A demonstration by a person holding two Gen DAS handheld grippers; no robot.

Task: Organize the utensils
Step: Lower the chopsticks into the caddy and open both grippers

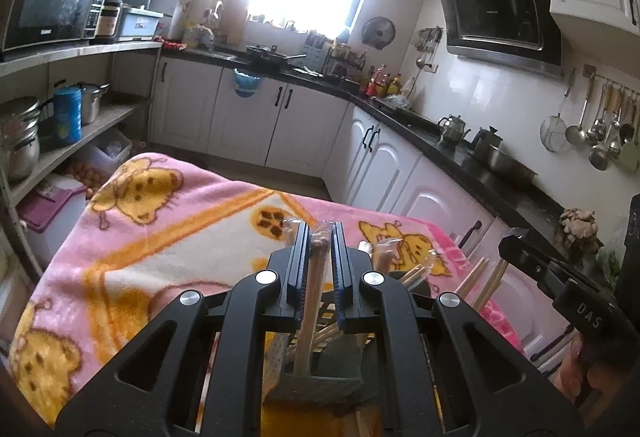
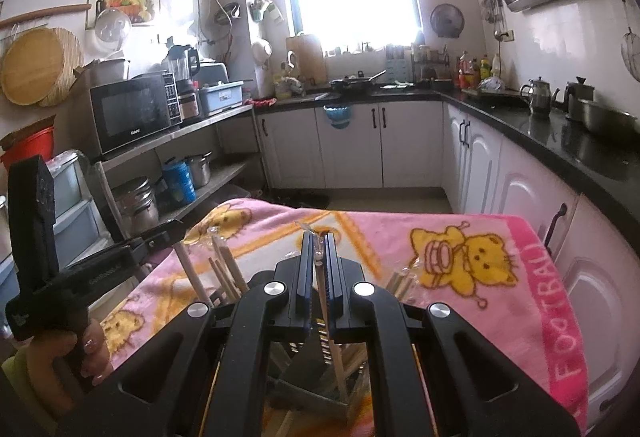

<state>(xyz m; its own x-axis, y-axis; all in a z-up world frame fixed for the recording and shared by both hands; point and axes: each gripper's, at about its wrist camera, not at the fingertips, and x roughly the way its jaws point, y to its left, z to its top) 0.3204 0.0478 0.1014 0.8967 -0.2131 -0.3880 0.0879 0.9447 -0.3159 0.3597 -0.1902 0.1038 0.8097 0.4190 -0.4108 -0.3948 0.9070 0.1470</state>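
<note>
Low in each frame's centre, the left gripper is clamped on a wooden chopstick and the right gripper on another chopstick, both over the dark holder, where several chopsticks already stand; these two appear left to drop in.

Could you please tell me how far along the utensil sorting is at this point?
Several chopsticks already stand in the dark holder. In hand: the left gripper and the right gripper are each shut on one wrapped chopstick, held over the holder. Left: releasing both into it. A plastic wrapper lies on the pink blanket.
</note>
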